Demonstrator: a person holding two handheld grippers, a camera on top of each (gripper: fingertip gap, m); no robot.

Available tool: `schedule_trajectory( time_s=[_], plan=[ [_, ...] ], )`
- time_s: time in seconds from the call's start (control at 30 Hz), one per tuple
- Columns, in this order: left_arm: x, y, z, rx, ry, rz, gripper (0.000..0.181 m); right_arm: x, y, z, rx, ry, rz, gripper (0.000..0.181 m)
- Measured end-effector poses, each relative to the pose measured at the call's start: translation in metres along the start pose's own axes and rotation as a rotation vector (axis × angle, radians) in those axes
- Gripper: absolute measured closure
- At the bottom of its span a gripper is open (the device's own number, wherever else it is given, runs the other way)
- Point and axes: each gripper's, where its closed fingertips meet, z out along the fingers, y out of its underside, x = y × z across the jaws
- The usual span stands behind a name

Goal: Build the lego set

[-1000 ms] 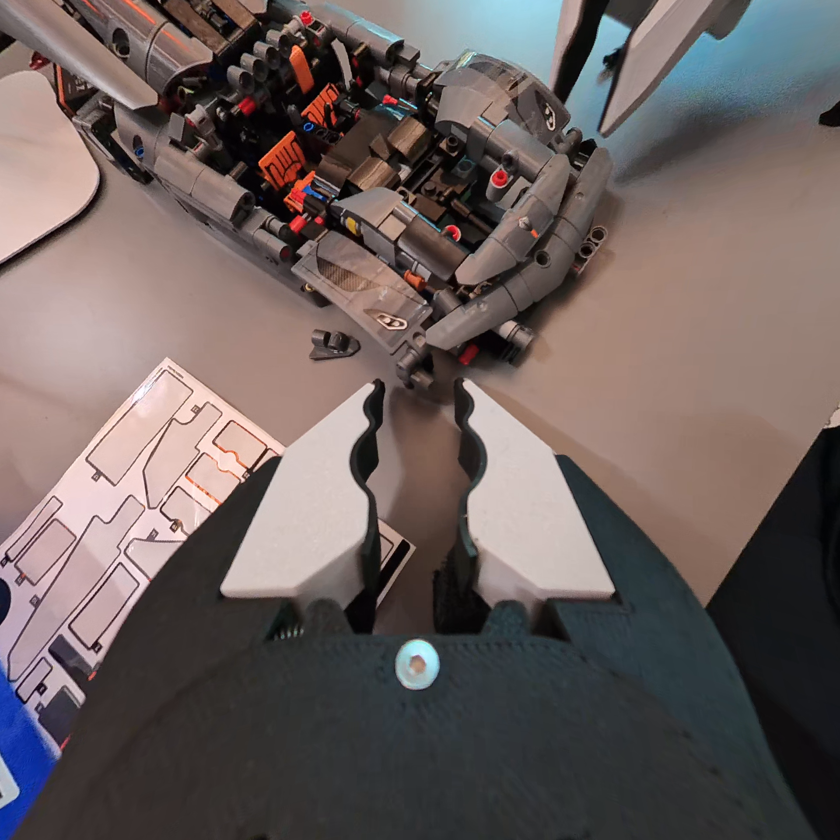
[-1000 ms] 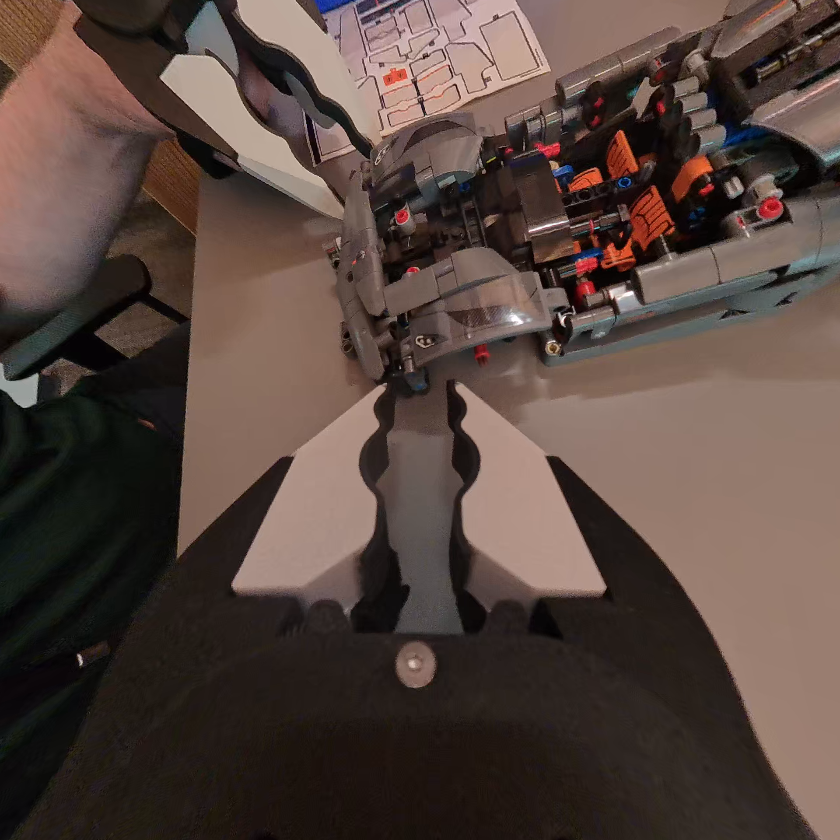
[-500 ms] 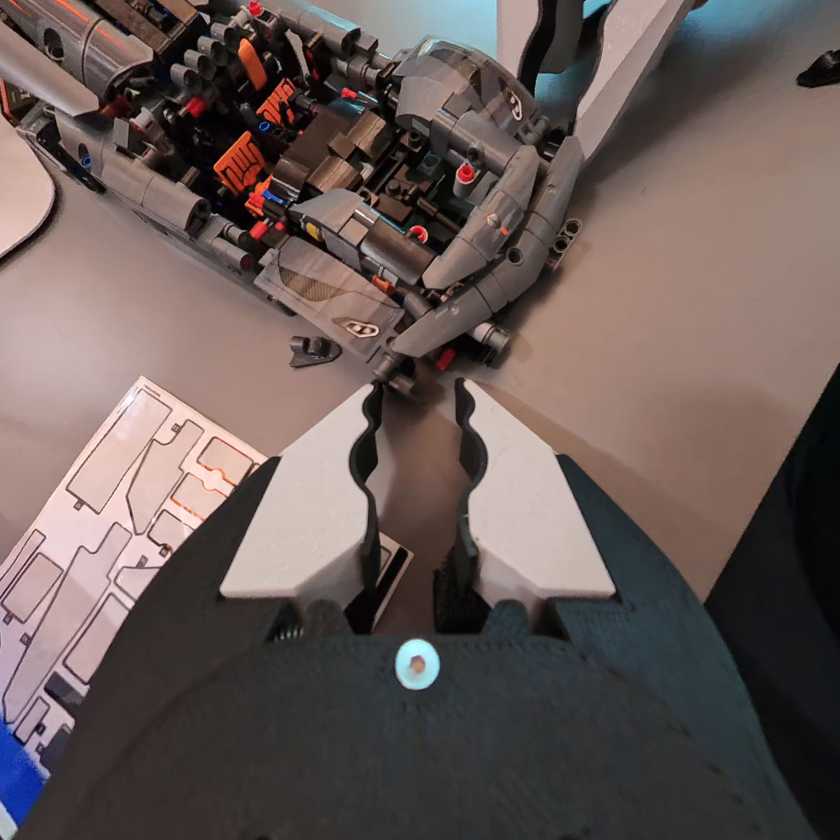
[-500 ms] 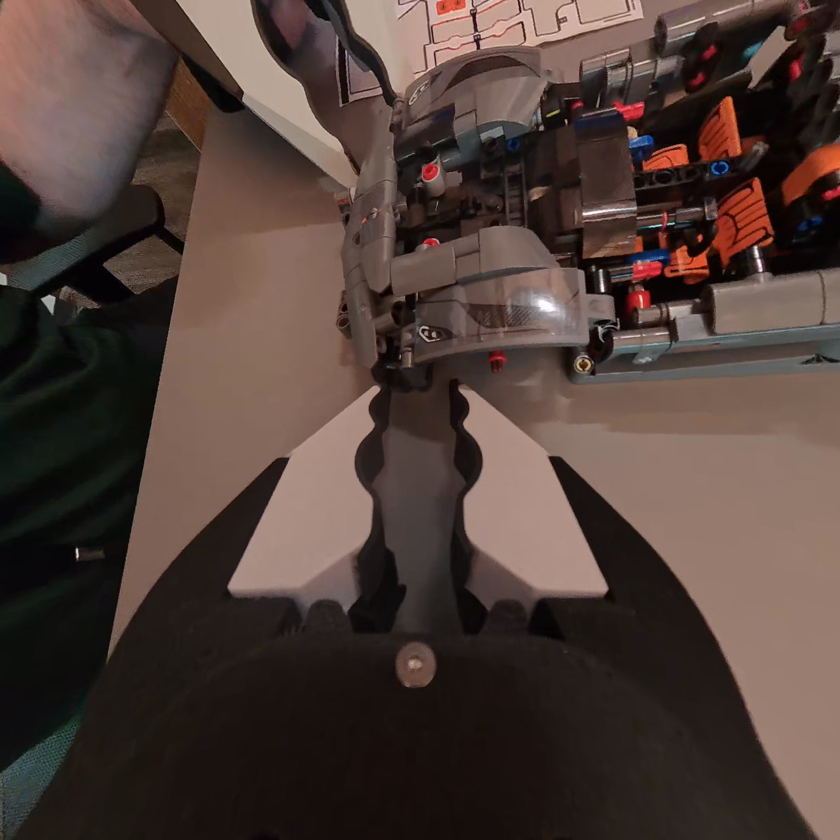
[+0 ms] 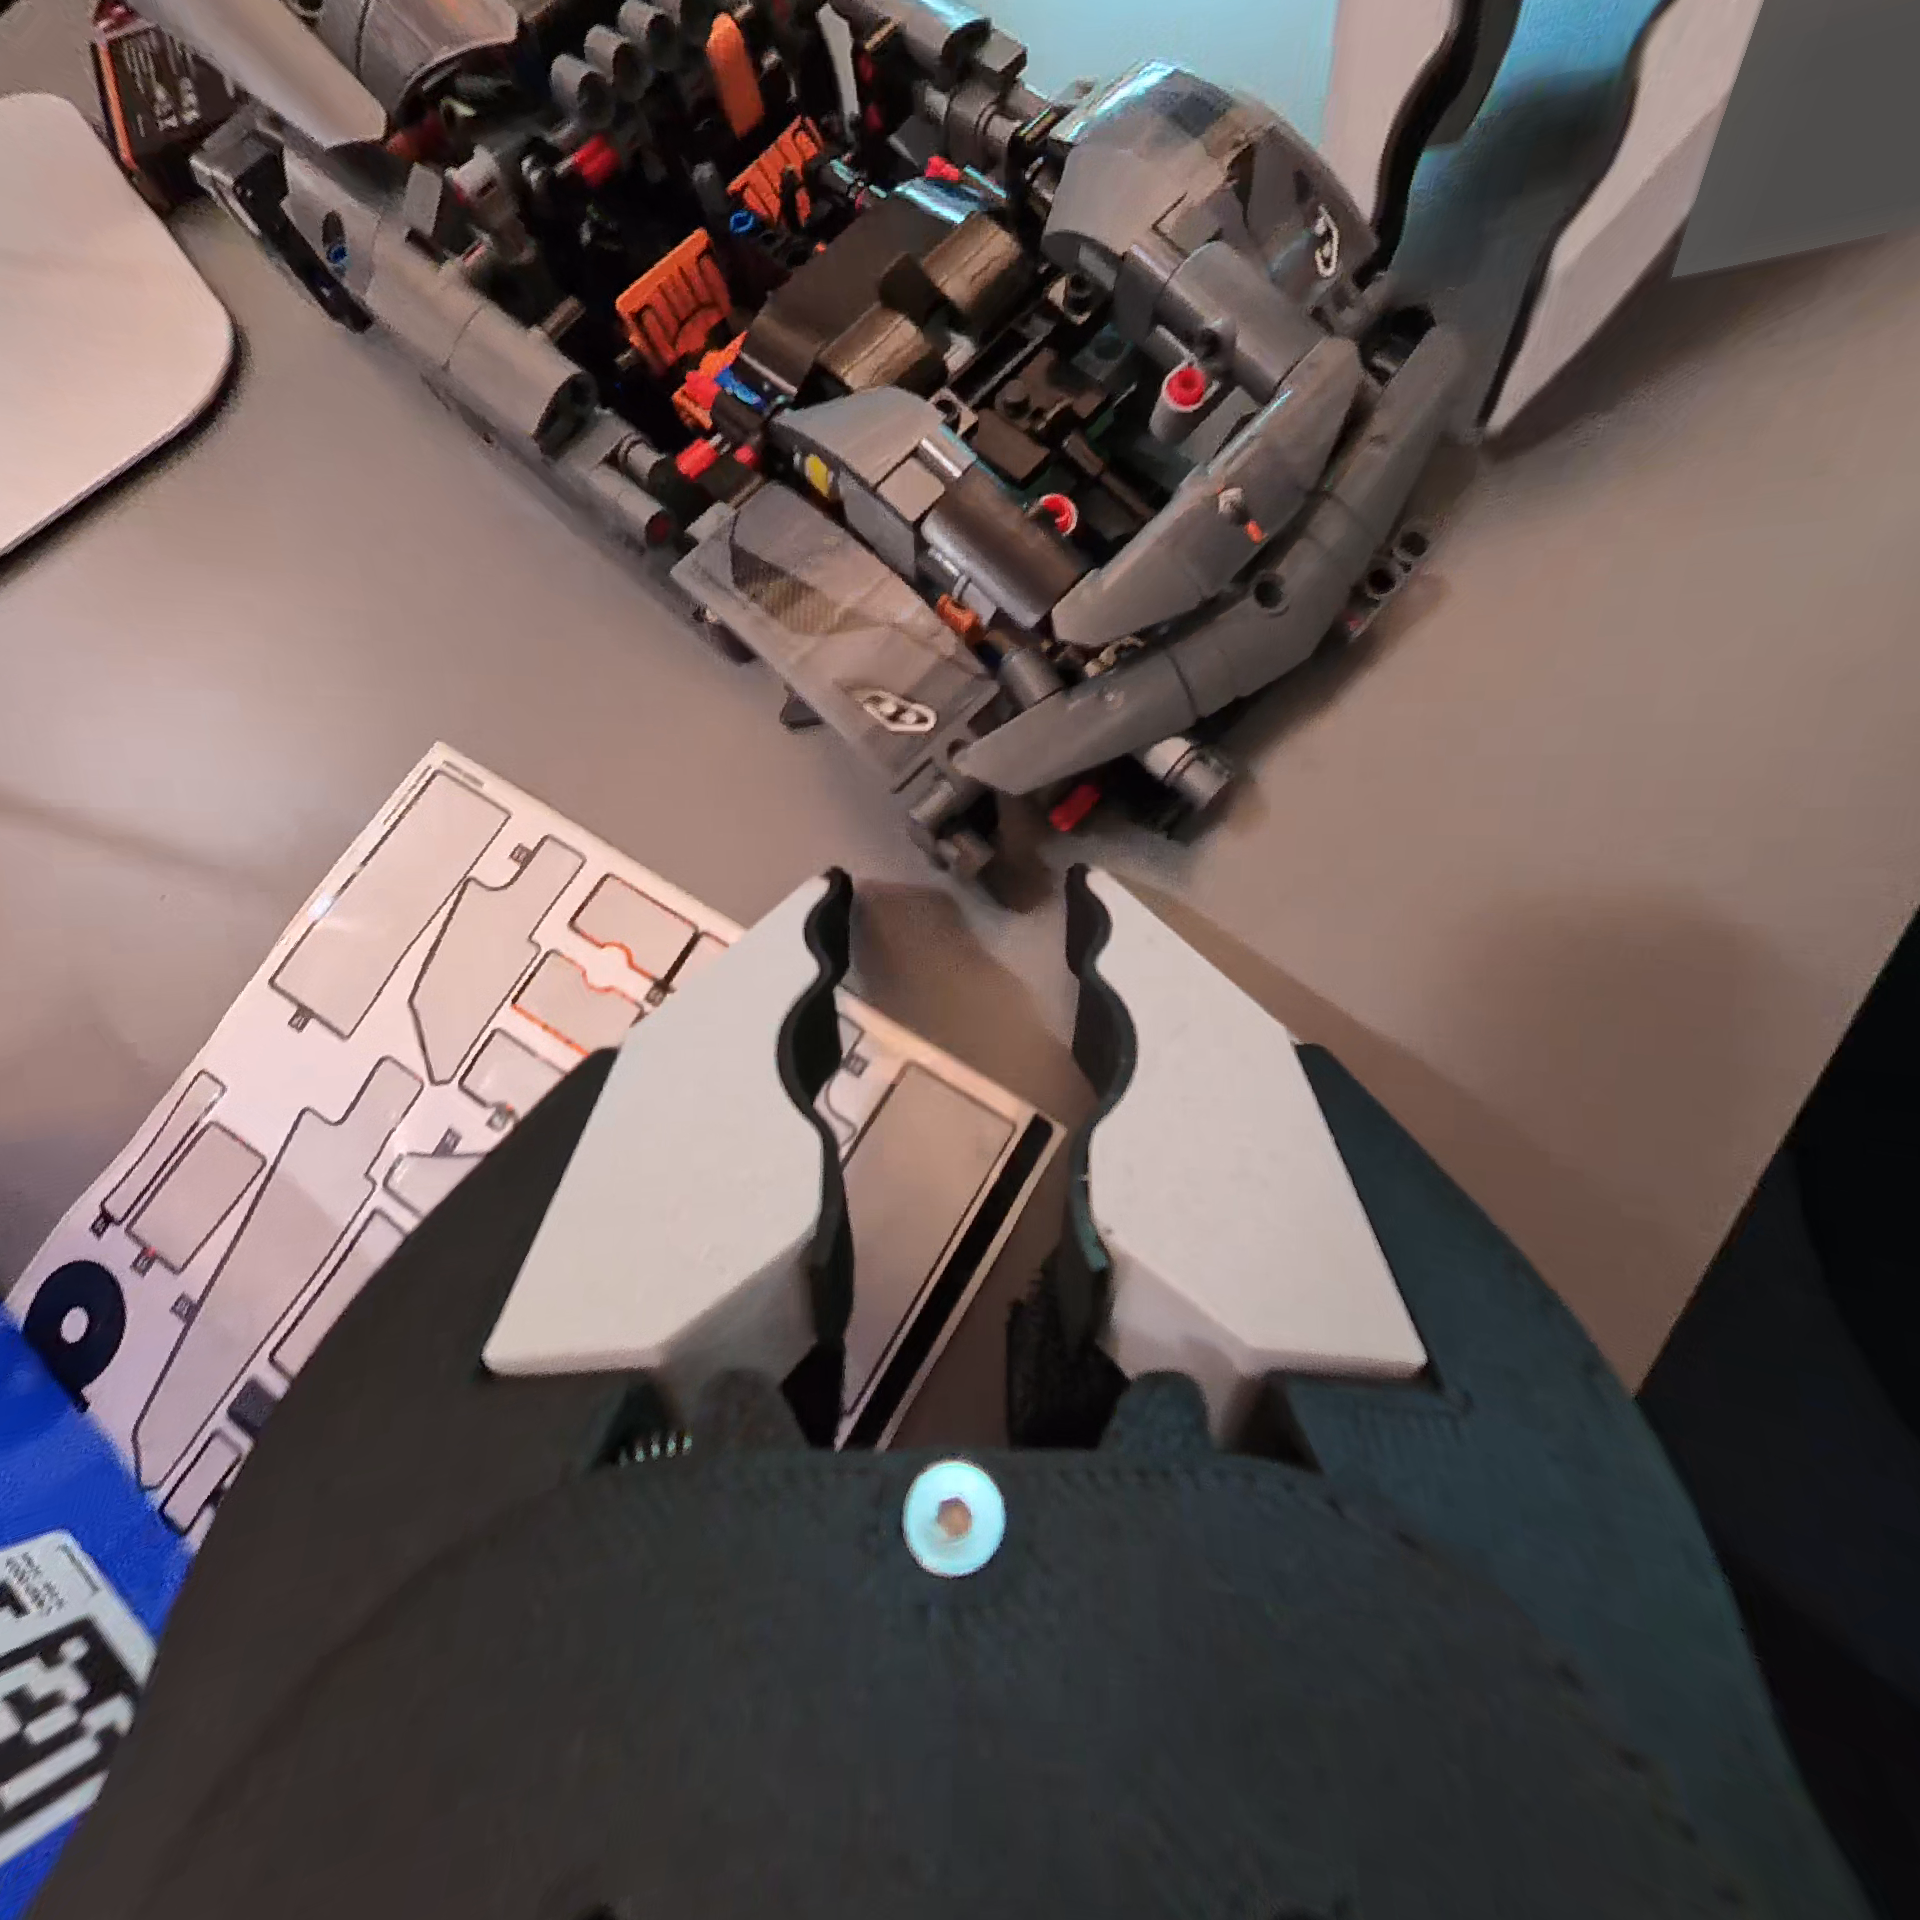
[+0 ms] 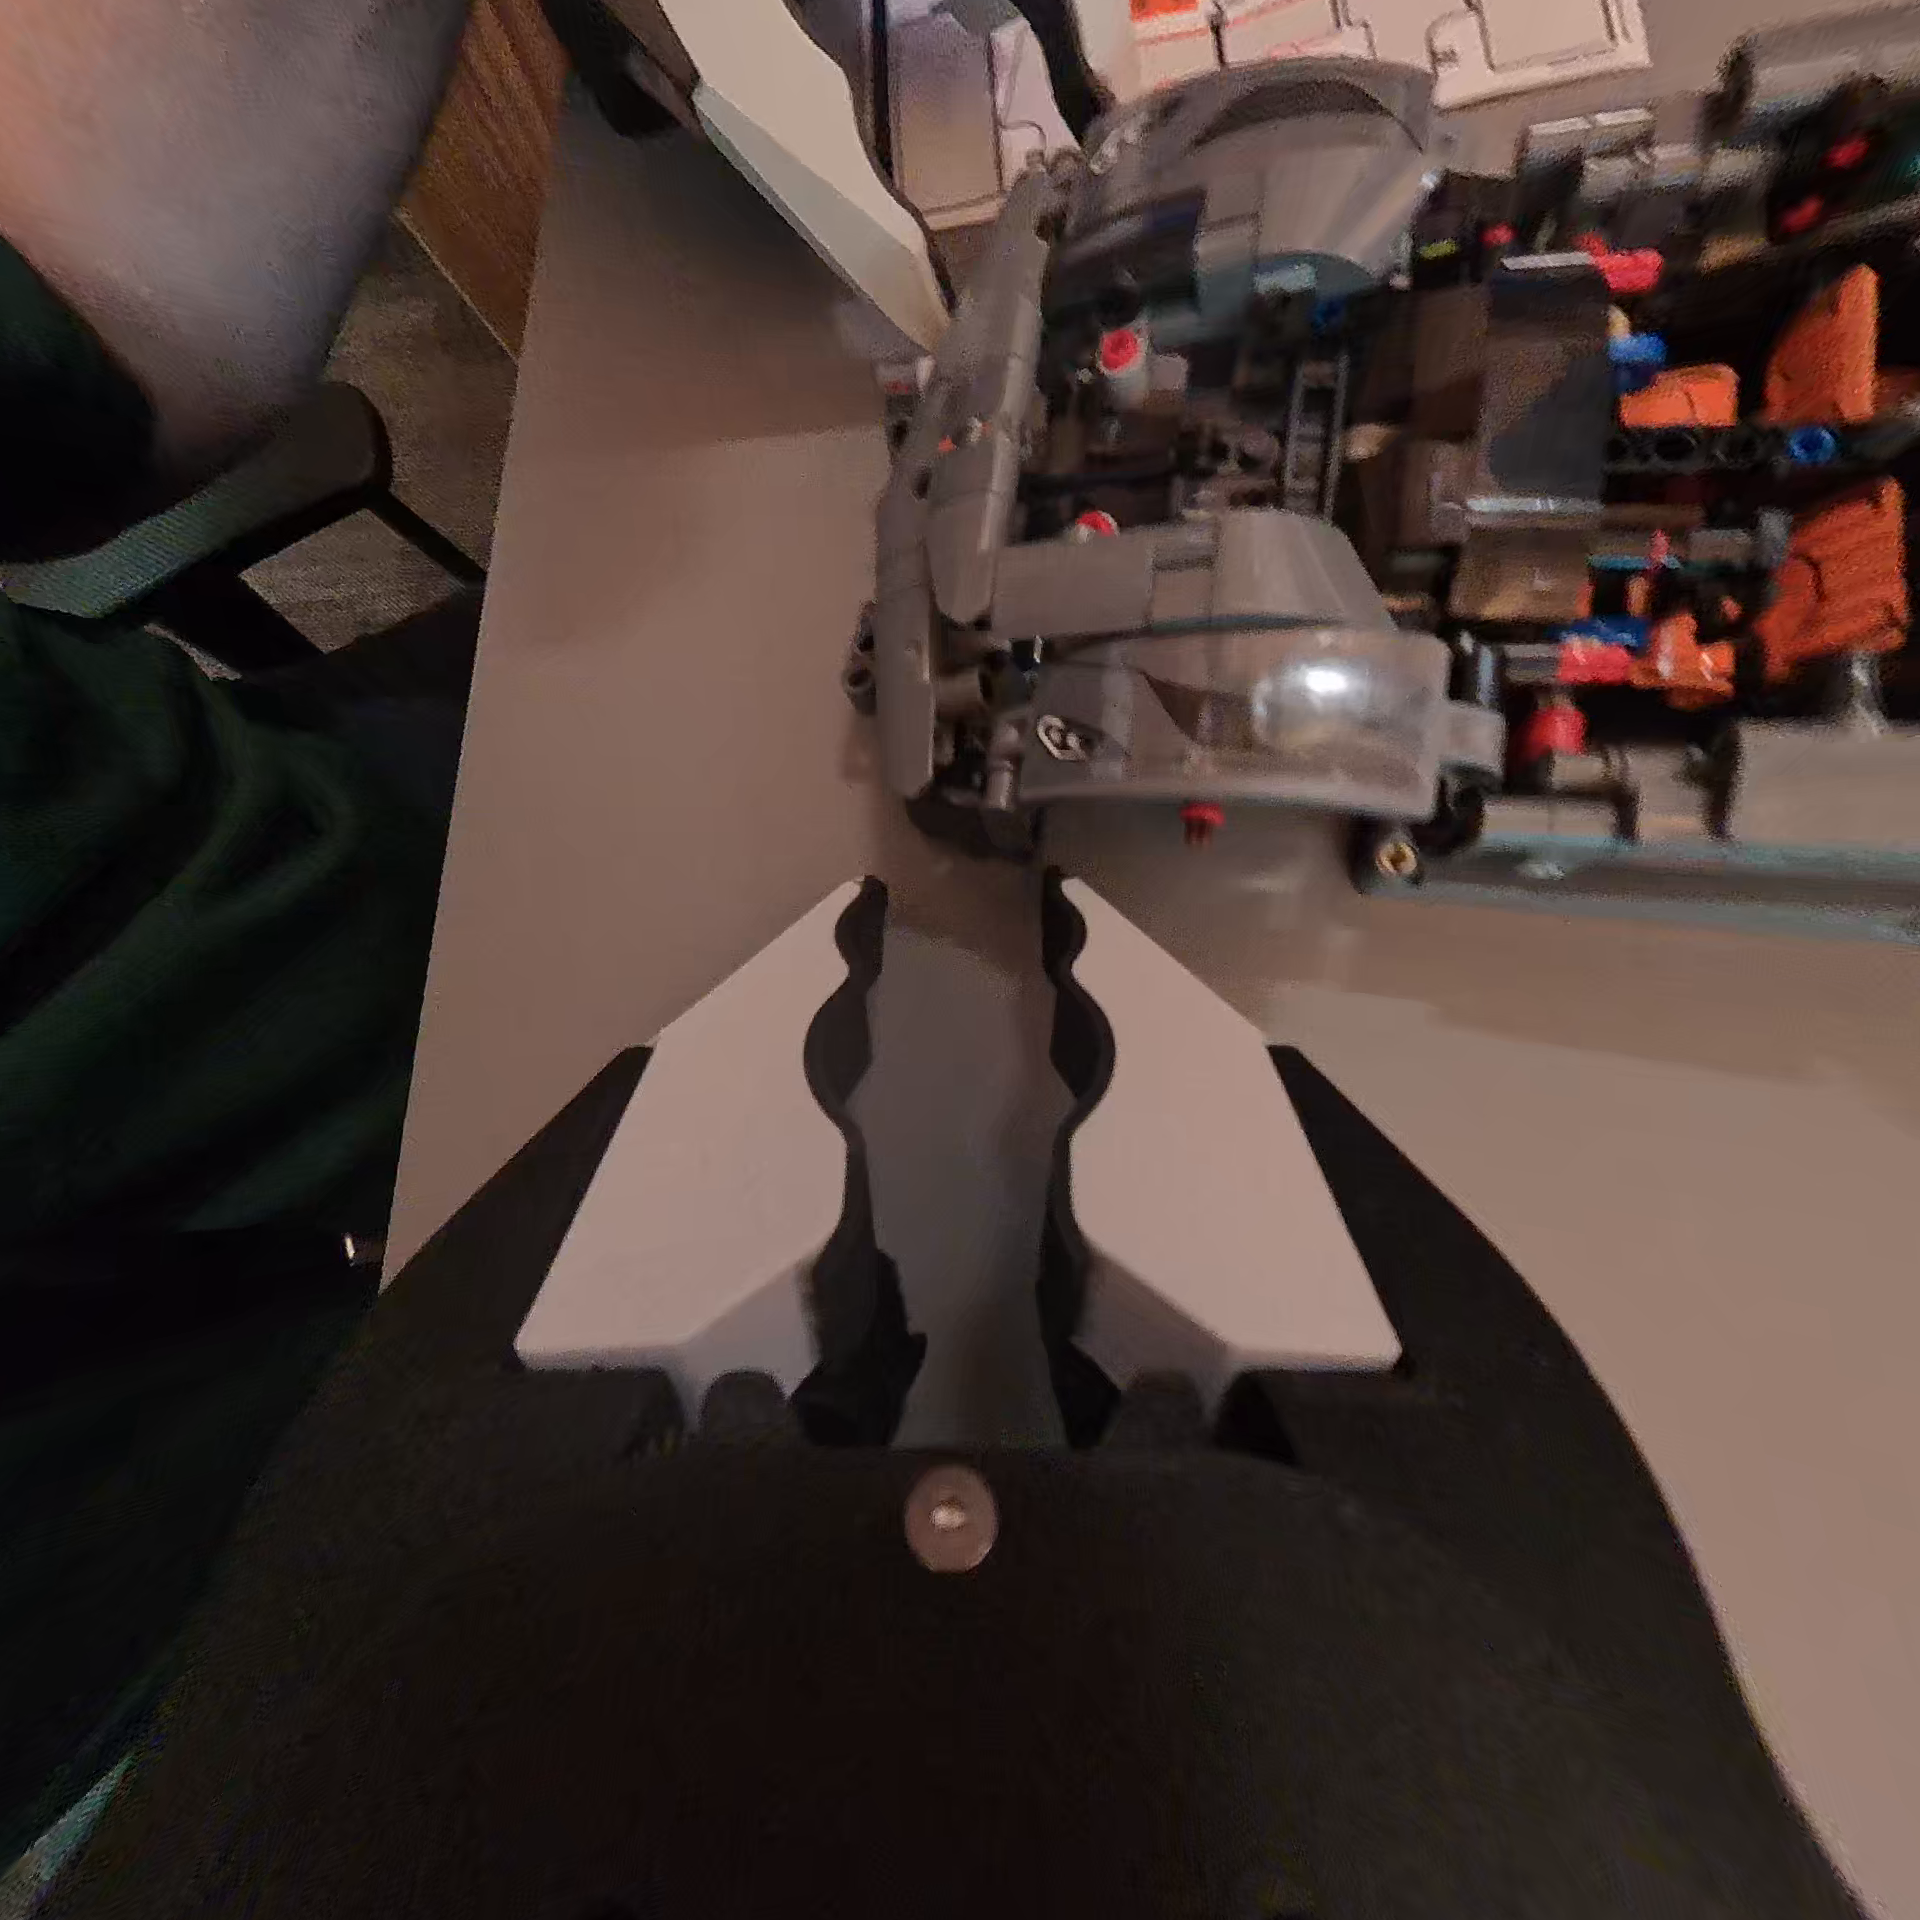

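A large dark grey lego car model [image 5: 935, 436] with orange, red and black parts inside lies on the grey table [image 5: 1558, 935]. It also shows in the right wrist view [image 6: 1247, 644]. My left gripper [image 5: 951, 888] is open and empty, its tips just short of the model's near corner. My right gripper [image 6: 956, 888] is open and empty, its tips close to the model's other front corner. The right gripper's fingers [image 5: 1579, 208] show at the model's far side in the left wrist view. The left gripper's finger [image 6: 821, 177] shows at the top of the right wrist view.
A white sticker sheet [image 5: 416, 1018] lies on the table under my left gripper, next to a blue booklet [image 5: 52, 1403]. A pale rounded flat base [image 5: 94, 312] sits at the far left. The table edge [image 6: 468, 831] runs on the left, with a person's dark clothing beyond. One gripper's finger ends stand about 12 centimeters off the other's.
Both grippers have closed in on the model's front end from opposite sides. The small loose dark piece beside the model is now hidden. Both grippers stay open.
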Motion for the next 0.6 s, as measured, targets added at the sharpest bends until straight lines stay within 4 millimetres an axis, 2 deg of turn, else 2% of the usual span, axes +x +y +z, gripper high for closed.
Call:
schedule_trajectory(
  time_s=[0.1, 0.23, 0.47, 0.6],
  plan=[
    [-0.003, 0.003, -0.002, -0.003, 0.008, -0.018, 0.142, 0.003, 0.012, -0.023, 0.002, 0.028, 0.046, 0.156],
    [-0.002, 0.003, -0.001, -0.007, 0.035, -0.034, 0.143, 0.011, 0.038, -0.065, 0.011, 0.167, 0.081, 0.163],
    [-0.003, 0.002, 0.001, -0.011, 0.035, -0.058, 0.145, 0.021, 0.084, -0.124, 0.195, 0.328, 0.250, 0.166],
    [-0.003, 0.000, 0.004, -0.011, 0.036, -0.062, 0.143, 0.033, 0.095, -0.160, 0.394, 0.397, 0.359, 0.172]
  ],
)
